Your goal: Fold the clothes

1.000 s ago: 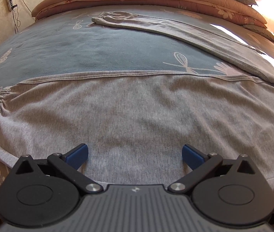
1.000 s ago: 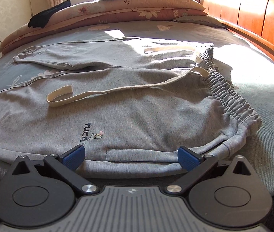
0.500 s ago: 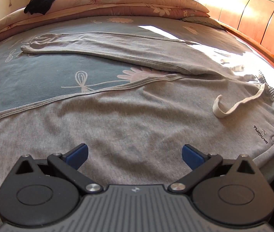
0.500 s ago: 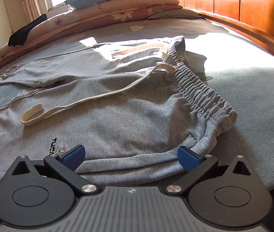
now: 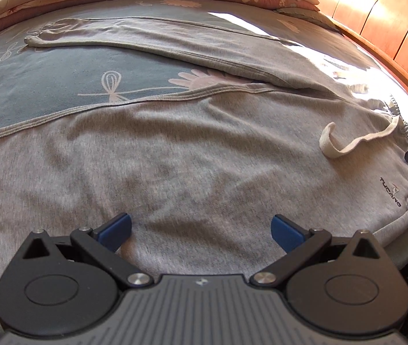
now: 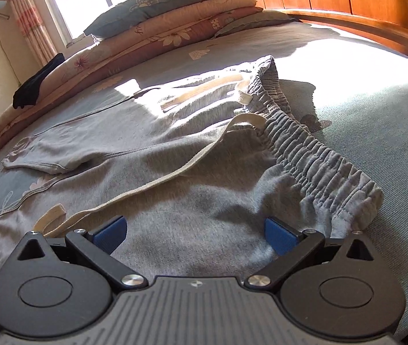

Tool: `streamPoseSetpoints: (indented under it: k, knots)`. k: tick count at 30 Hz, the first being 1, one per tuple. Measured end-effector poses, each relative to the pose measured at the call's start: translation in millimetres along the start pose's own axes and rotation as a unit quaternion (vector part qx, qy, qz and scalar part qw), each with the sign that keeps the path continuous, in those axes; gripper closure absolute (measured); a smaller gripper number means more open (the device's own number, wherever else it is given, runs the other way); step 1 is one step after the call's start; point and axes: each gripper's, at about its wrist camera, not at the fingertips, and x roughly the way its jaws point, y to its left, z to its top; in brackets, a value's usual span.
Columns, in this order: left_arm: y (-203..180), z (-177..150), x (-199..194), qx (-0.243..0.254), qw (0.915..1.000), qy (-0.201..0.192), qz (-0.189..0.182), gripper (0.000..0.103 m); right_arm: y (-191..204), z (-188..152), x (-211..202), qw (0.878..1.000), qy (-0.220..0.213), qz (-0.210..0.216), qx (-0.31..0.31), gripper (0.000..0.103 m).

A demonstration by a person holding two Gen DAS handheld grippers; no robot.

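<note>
Sweatpants (image 5: pixel 192 166) are lying spread flat on the bed (image 5: pixel 45 86), their long axis running along the bed's near edge, waistband (image 6: pixel 313 155) pointing toward the wooden headboard (image 6: pixel 376 0) side and the legs stretching away from it. One leg is hugging the near edge; the other leg (image 5: pixel 158 37) is angling off toward the far side, its cuff ending near the stacked quilts (image 6: pixel 152 37). A cream drawstring (image 6: pixel 158 181) is trailing from the waistband across the grey fabric, its end looping just beside the printed logo (image 5: pixel 391 189).

Left gripper (image 5: pixel 201 227) is hovering over the near leg at the bed's near edge, blue fingers (image 5: pixel 117 225) spread wide and holding nothing. Right gripper (image 6: pixel 194 230) is sitting over the hip area close to the waistband's near corner, its fingers (image 6: pixel 278 234) also splayed wide and empty, with cloth showing between them. A black garment (image 6: pixel 37 82) is draping over the quilts at the far edge.
</note>
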Motion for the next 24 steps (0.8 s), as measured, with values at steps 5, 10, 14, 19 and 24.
streamPoseSetpoints:
  k: [5,10,14,19,24]
  knots:
    - [3.7,1.7,-0.1,-0.014,0.9999,-0.003,-0.007,0.001,1.0,-10.5,-6.9,1.0,0.01,-0.001,-0.027,0.0]
    - [5.7,0.3,-0.9,-0.009,0.9999,-0.005,-0.014,0.001,5.8,-9.2,-3.7,0.999,0.02,-0.014,-0.036,0.0]
    - [11.8,-2.5,-3.3,-0.025,0.9991,-0.018,-0.028,0.001,5.5,-12.1,-5.0,0.999,0.008,-0.017,-0.029,0.0]
    - [14.9,-3.1,-4.4,-0.03,0.9985,-0.023,-0.039,0.001,15.6,-15.6,-3.1,0.997,0.016,-0.036,-0.069,0.0]
    - [17.3,-5.7,-5.5,-0.044,0.9974,-0.036,-0.044,0.001,21.2,-19.3,-1.8,0.995,0.007,-0.055,-0.079,0.0]
